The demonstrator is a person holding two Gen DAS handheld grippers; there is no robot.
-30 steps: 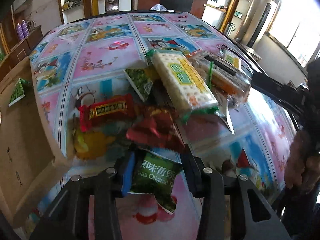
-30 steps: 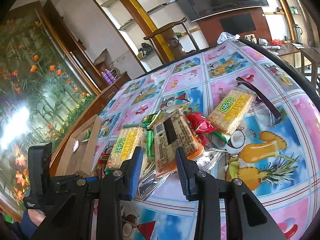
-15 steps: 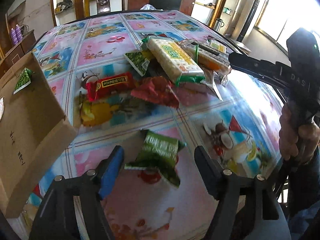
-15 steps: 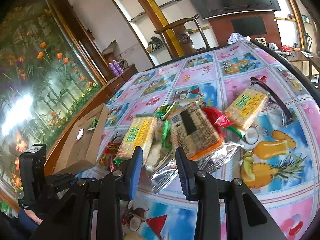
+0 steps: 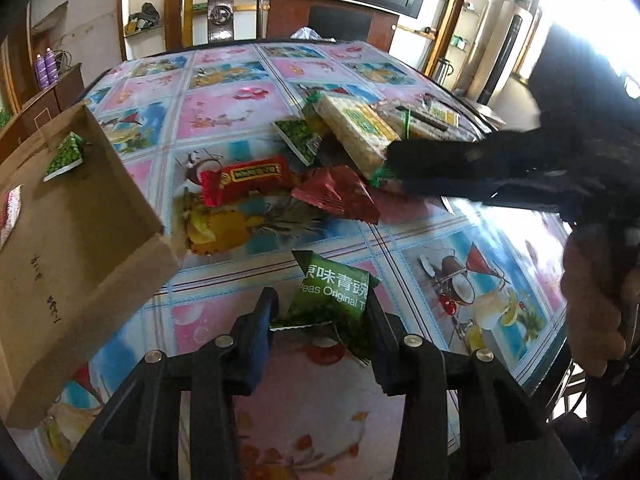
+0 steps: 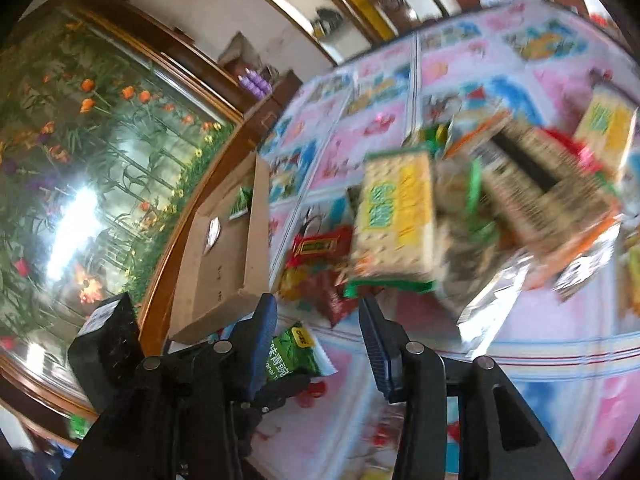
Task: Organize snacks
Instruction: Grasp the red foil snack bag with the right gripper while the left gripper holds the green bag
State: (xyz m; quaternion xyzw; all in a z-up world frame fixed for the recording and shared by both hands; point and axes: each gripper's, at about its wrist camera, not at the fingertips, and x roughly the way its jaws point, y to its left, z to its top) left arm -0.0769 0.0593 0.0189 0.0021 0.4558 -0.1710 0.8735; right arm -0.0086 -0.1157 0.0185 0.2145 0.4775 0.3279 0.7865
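My left gripper is closing on a green pea packet low over the table's near edge, and both pads touch the packet. The same packet shows in the blurred right wrist view. My right gripper is opening with nothing between its fingers. It points at the near end of a yellow-green cracker pack. In the left wrist view that gripper is a dark blur at the cracker pack. A red bar packet and a dark red packet lie in front of the pile.
An open cardboard box stands at the left with one green packet inside. A second green packet lies by the crackers. A hand holds the right gripper at the table's right edge. A wooden chair stands behind the table.
My left gripper opened, left the green packet on the table, then closed on it again. My right gripper swung left towards the cracker pack and its jaws widened.
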